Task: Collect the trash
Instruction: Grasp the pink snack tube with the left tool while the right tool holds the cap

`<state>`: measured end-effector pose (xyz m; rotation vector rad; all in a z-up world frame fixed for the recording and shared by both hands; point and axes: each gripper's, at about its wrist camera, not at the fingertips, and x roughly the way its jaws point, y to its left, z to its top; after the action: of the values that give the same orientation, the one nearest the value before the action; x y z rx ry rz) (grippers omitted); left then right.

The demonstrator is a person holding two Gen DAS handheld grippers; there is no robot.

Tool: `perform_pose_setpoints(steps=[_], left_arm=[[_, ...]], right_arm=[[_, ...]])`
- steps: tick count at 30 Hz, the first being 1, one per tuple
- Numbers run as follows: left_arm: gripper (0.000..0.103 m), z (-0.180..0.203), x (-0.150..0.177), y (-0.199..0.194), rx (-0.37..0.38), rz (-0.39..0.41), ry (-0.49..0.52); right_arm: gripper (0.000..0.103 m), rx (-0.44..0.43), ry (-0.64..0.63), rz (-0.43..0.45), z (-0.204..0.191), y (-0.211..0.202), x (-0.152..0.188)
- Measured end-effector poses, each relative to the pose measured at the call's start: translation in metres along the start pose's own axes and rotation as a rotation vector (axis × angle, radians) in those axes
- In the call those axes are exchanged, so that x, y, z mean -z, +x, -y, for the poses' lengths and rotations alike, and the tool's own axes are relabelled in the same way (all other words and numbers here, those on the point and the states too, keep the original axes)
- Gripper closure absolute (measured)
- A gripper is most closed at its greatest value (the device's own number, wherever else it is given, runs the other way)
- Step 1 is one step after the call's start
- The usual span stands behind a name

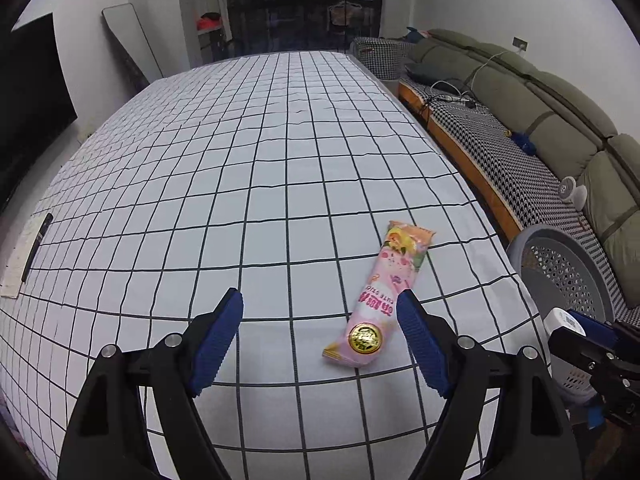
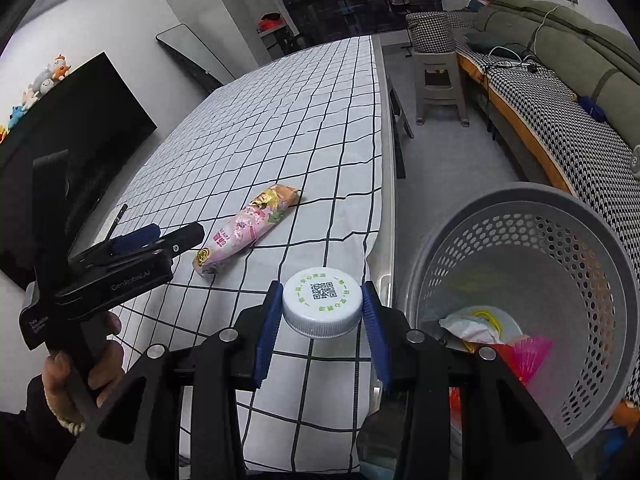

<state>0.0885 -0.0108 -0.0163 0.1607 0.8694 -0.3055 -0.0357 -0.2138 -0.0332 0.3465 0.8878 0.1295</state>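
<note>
A long pink plastic snack wrapper (image 1: 378, 292) with a gold seal lay flat on the white, black-gridded tablecloth (image 1: 240, 168) near the table's edge. The left gripper (image 1: 320, 300) hung over it, jaws spread wide and empty. The right gripper (image 2: 322, 300) was clamped on a white screw-capped bottle (image 2: 322, 302), beside a grey perforated plastic basket (image 2: 532, 256) holding scraps.

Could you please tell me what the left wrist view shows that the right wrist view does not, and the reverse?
Only the left wrist view shows the open left gripper from behind and the paper at the table's edge.

Only the right wrist view shows the white bottle cap clamped in the right gripper, and the trash inside the basket.

Both show the pink snack wrapper on the checked tablecloth.
</note>
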Motion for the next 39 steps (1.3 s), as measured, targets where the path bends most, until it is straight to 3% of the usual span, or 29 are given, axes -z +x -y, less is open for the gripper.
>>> perform_pose_setpoints(steps=[14,20,25,33,39], left_arm=[[0.025,0.039,-0.005,0.051,0.032,-0.091,0.068],[0.042,0.04,-0.005,0.06,0.056,-0.111,0.054],[0.074,0.04,-0.005,0.055,0.068,-0.109,0.046],[0.077,0.043,0.001,0.024,0.082,-0.058,0.023],[0.077,0.068,0.001,-0.005,0.102,0.008,0.039]], right_arm=[[0.064,0.003,0.045,0.015,0.022,-0.008,0.005],[0.064,0.003,0.053,0.019,0.026,-0.01,0.006],[0.064,0.007,0.06,0.02,0.029,-0.013,0.007],[0.064,0.018,0.073,0.044,0.039,-0.023,0.01],[0.064,0.044,0.107,0.064,0.057,-0.035,0.014]])
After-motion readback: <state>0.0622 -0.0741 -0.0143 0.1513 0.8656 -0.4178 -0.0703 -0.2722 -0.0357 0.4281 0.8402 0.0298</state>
